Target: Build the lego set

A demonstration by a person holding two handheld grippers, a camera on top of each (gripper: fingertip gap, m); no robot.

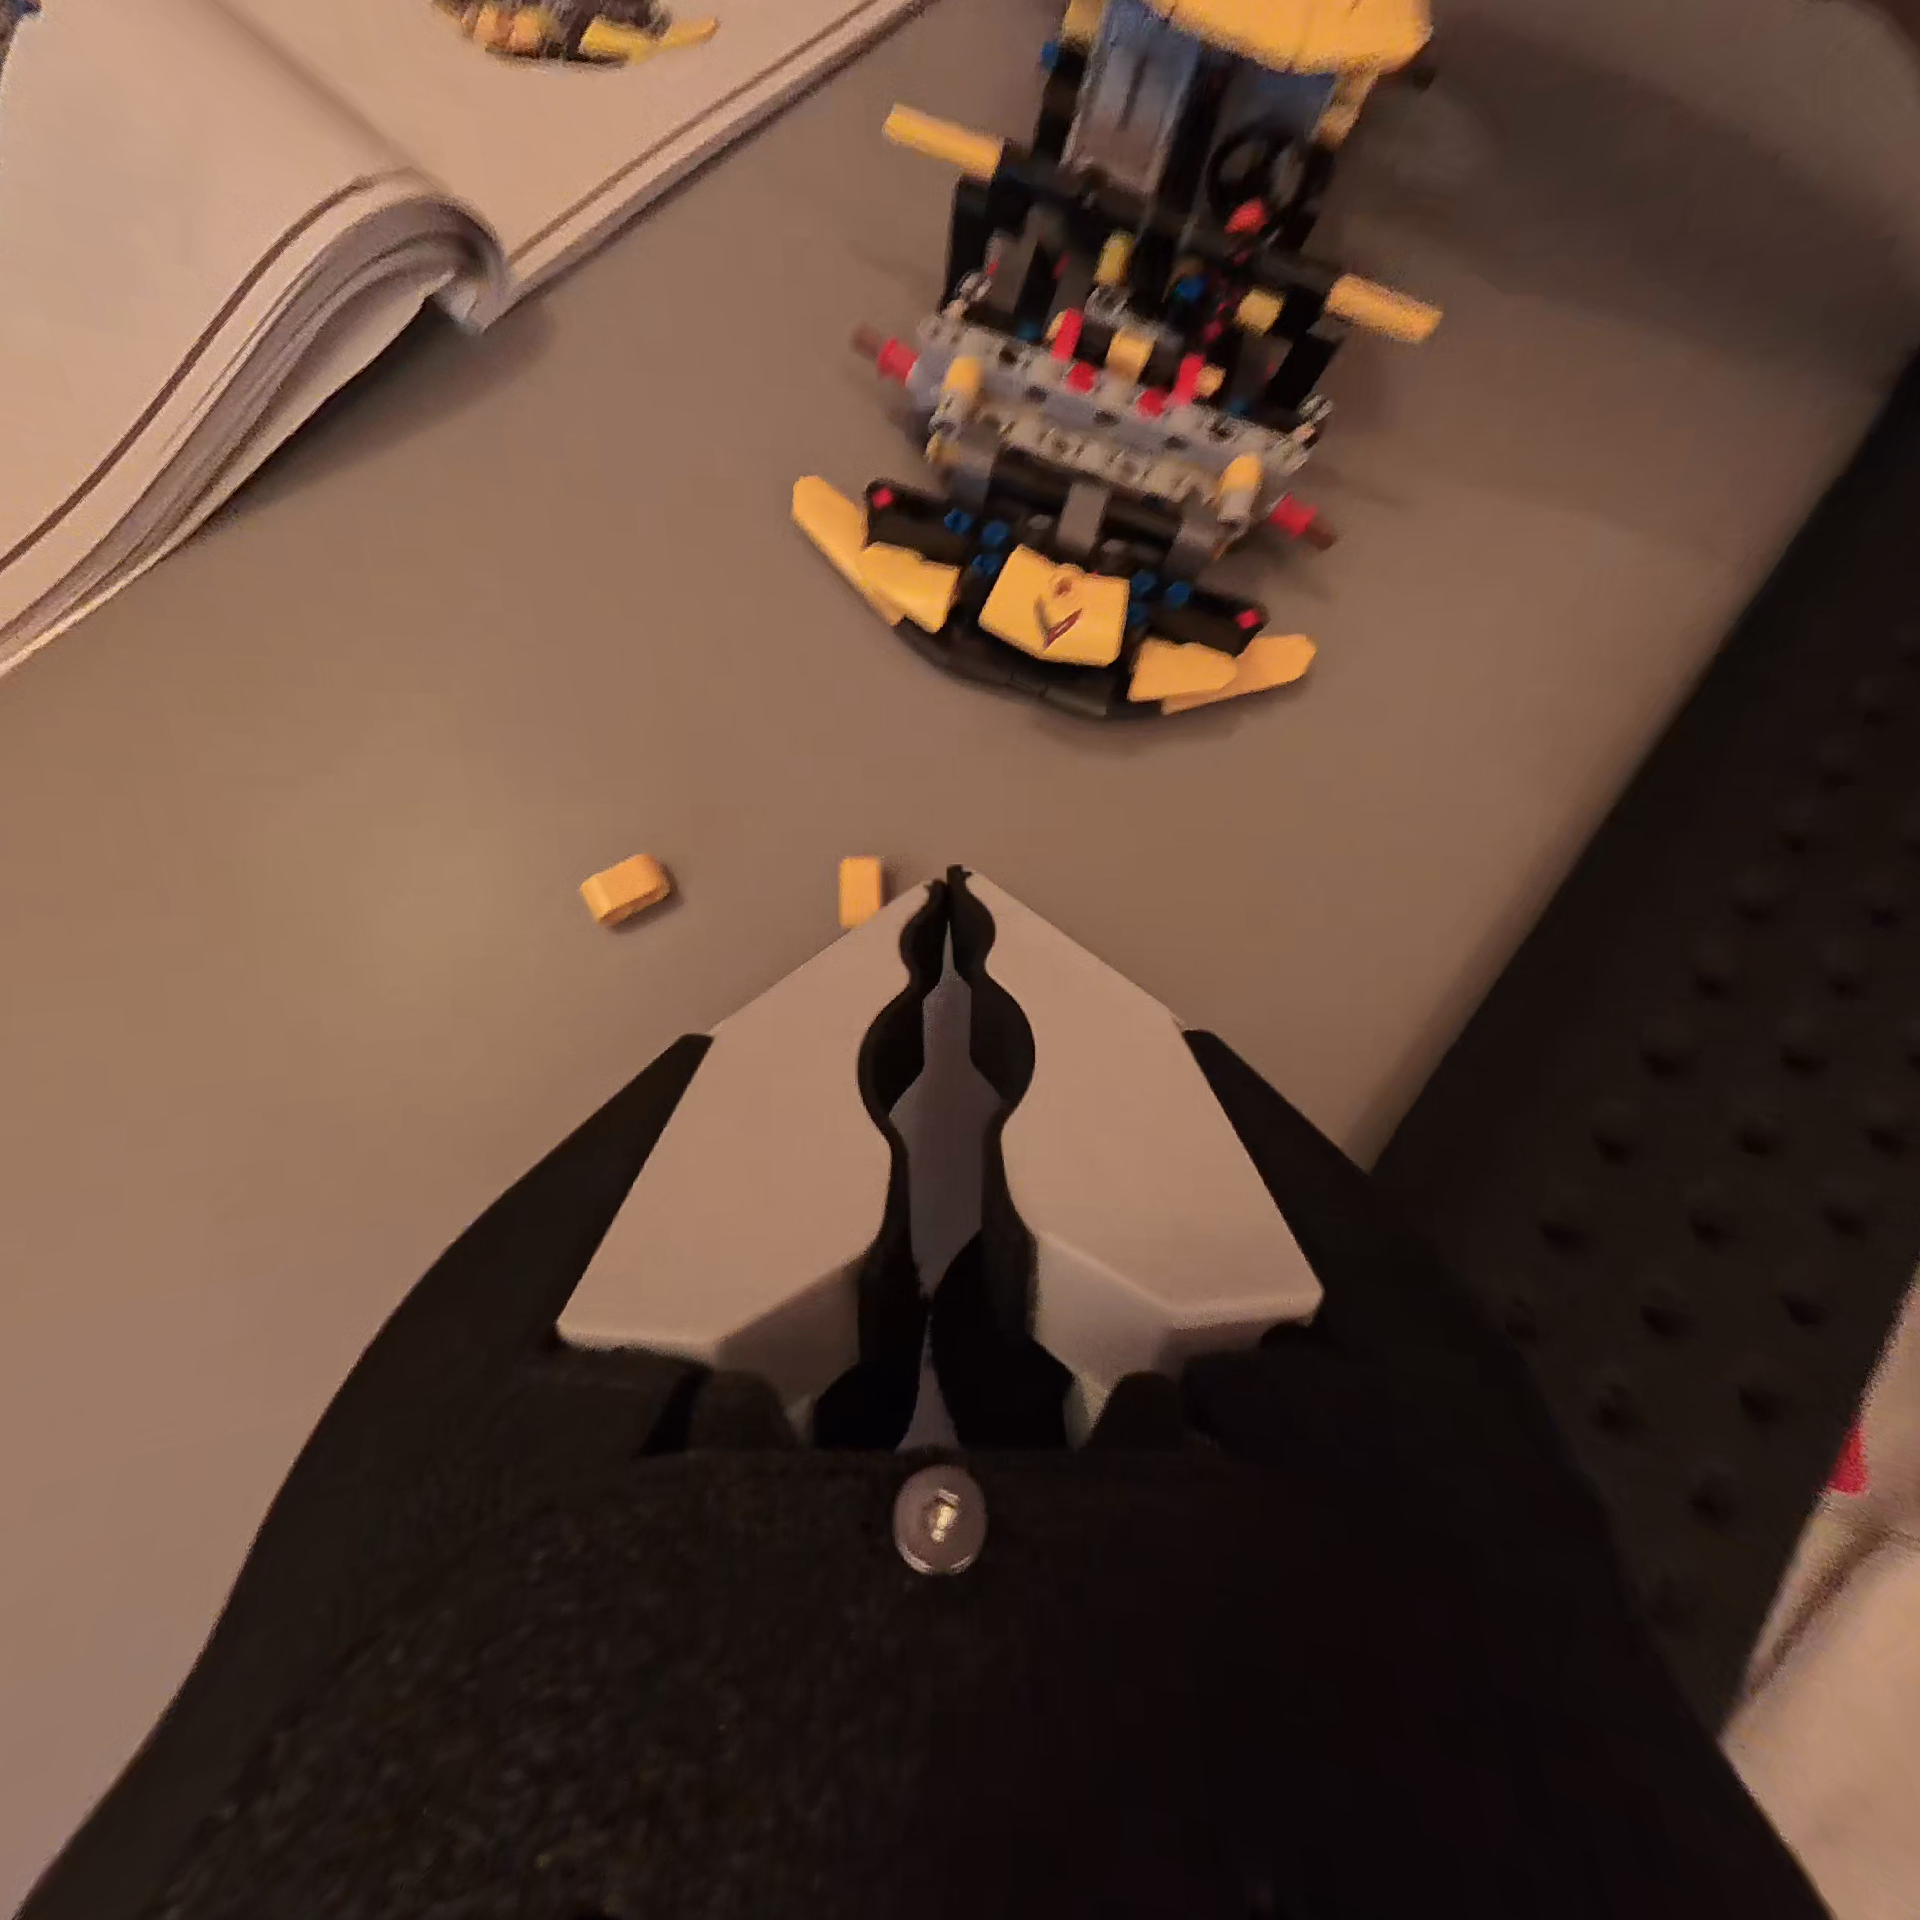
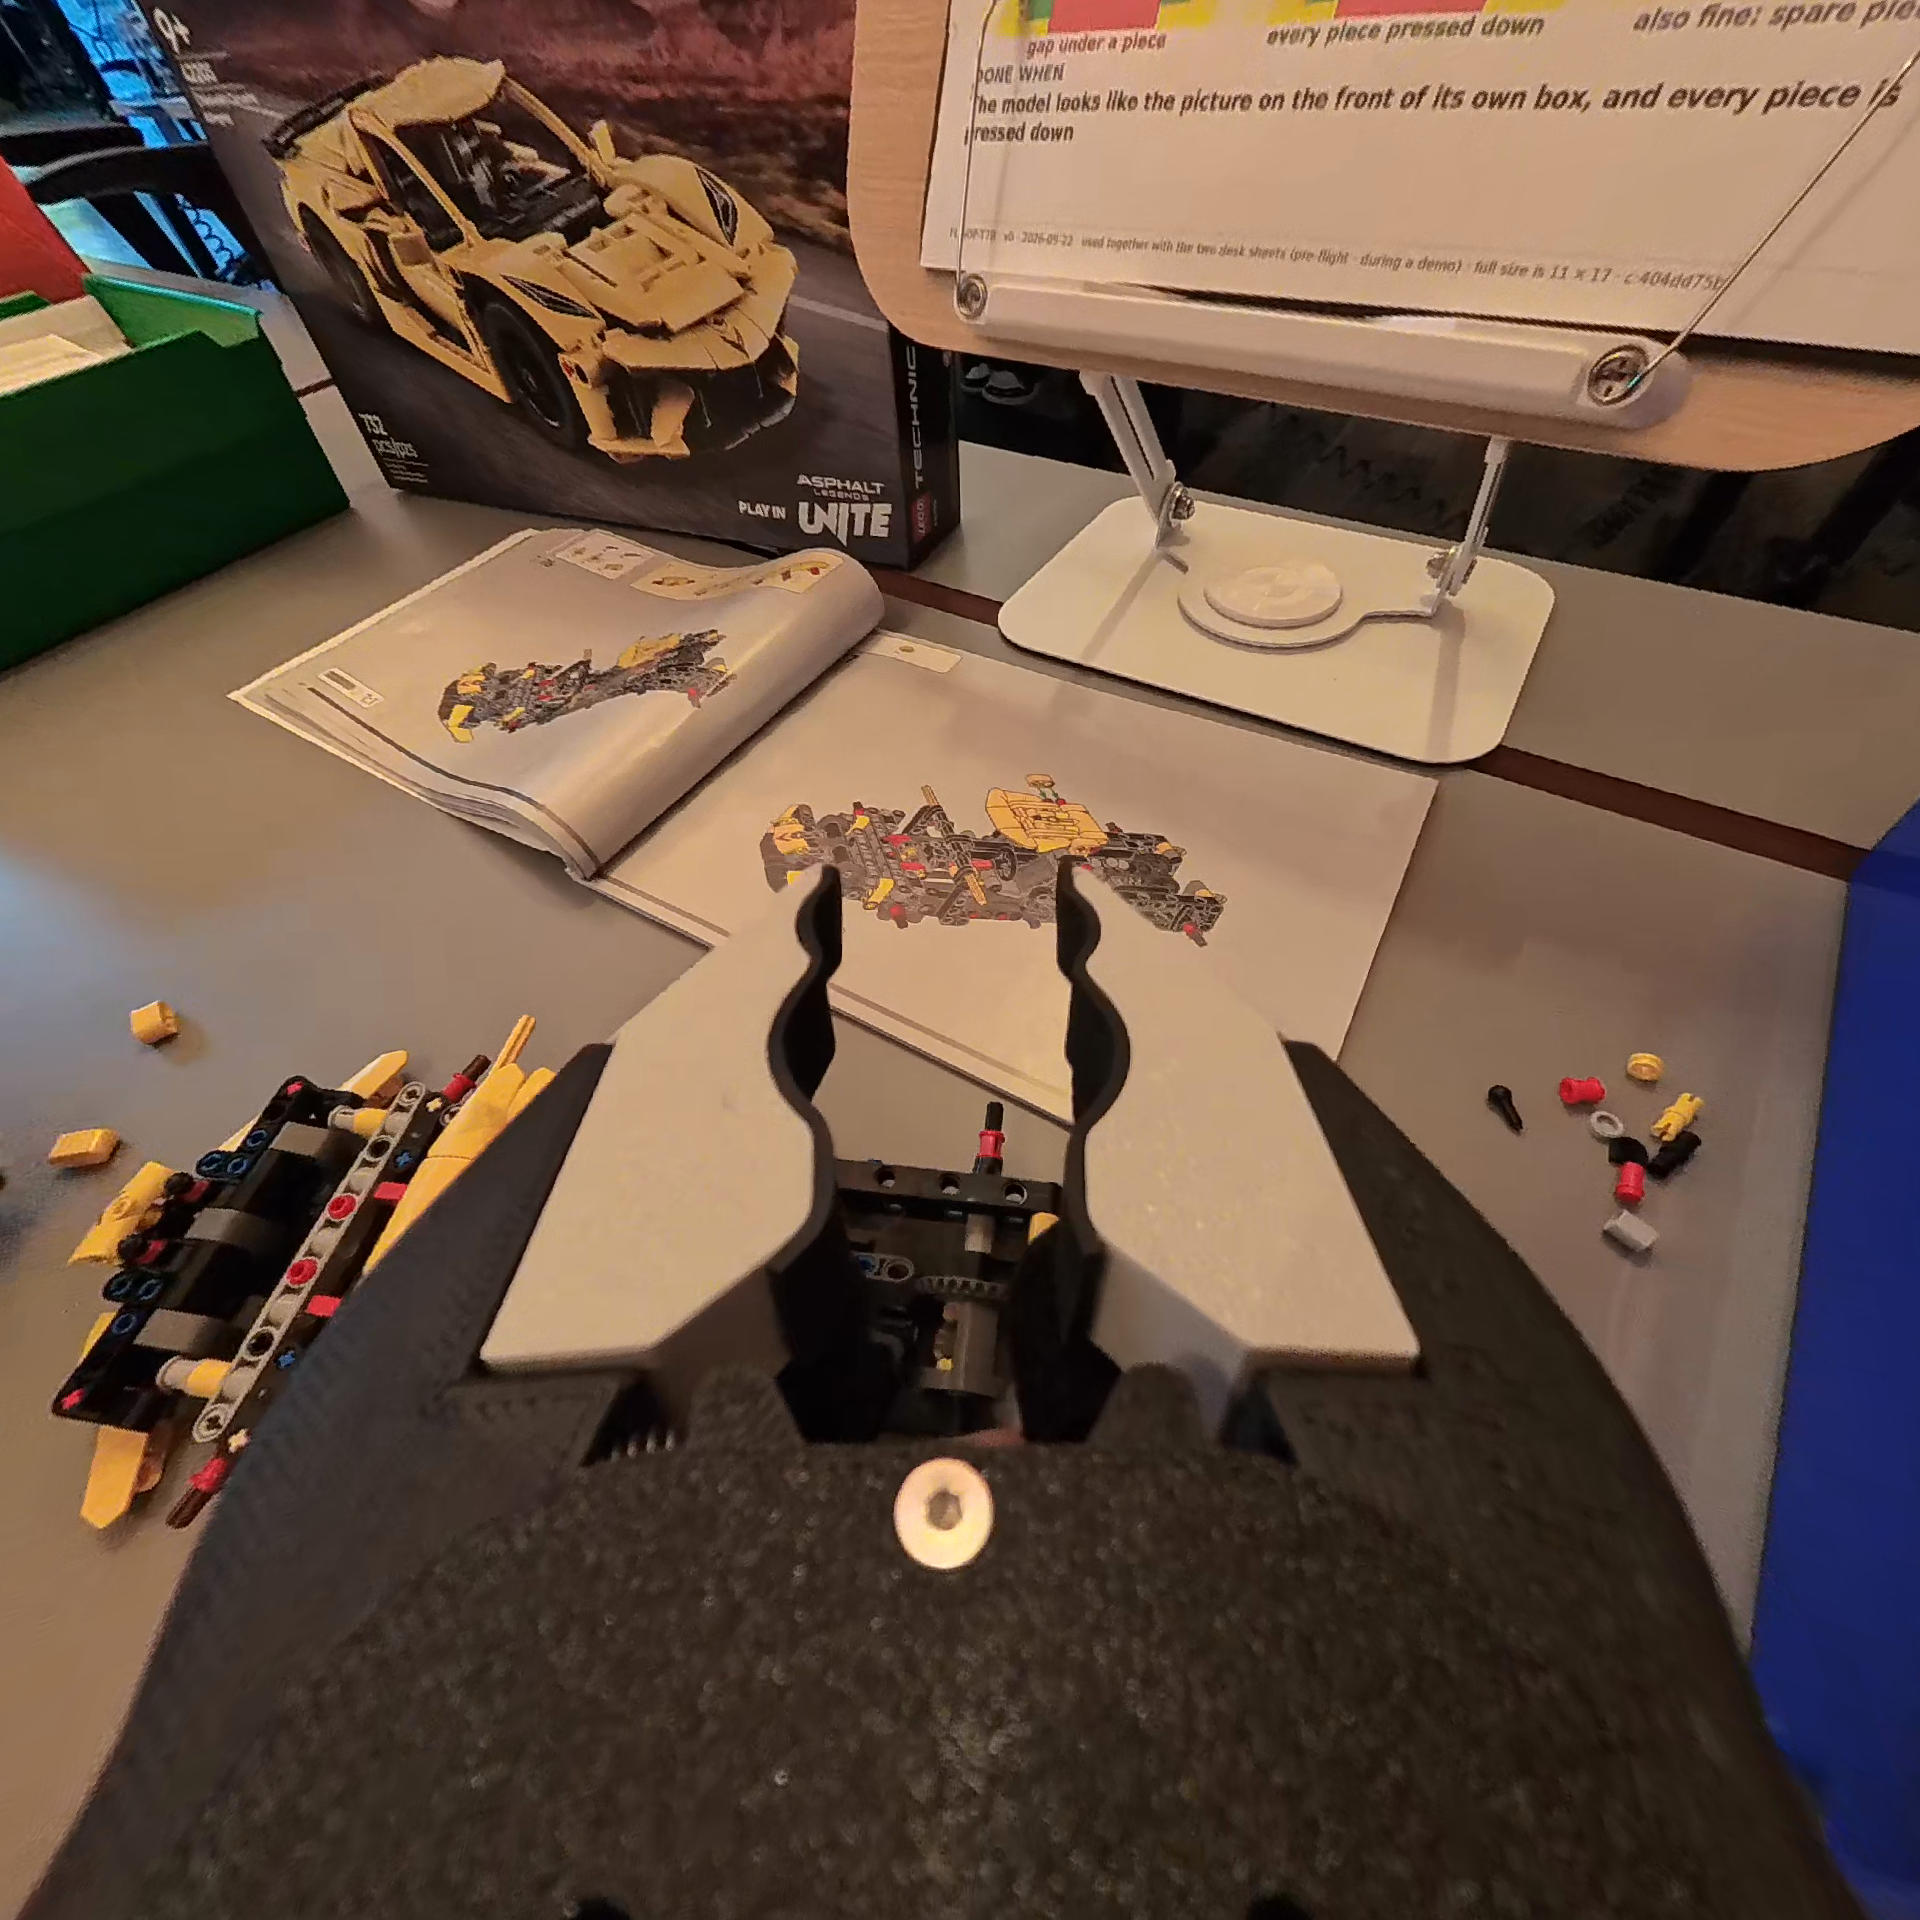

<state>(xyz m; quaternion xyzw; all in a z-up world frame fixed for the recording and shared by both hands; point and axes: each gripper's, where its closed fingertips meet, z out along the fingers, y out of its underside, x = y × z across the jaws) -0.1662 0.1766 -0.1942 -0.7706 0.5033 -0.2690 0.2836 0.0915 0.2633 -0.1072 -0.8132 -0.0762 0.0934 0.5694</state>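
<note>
Left gripper (image 1: 951,883) jaws closed, tips meeting with nothing between them, grey fingers (image 1: 831,1122) pointing forward and angled down toward the worktop, near its right edge. Right gripper (image 2: 948,883) jaws spread wide, nothing pinched at the tips, grey fingers (image 2: 686,1174) pointing forward, held above the worktop; black body fills the lower part of each wrist view

The counter (image 2: 156,883) is a flat grey surface. Lying directly on it:

- far left, a green bin (image 2: 145,457);
- far centre, the set's box (image 2: 582,312), with an open instruction booklet (image 2: 727,748) just in front;
- far right, a white stand base (image 2: 1288,644);
- near left, the partly built car model (image 2: 218,1278) and loose yellow pieces (image 2: 154,1022);
- near right, a cluster of small loose parts (image 2: 1631,1143).
</note>
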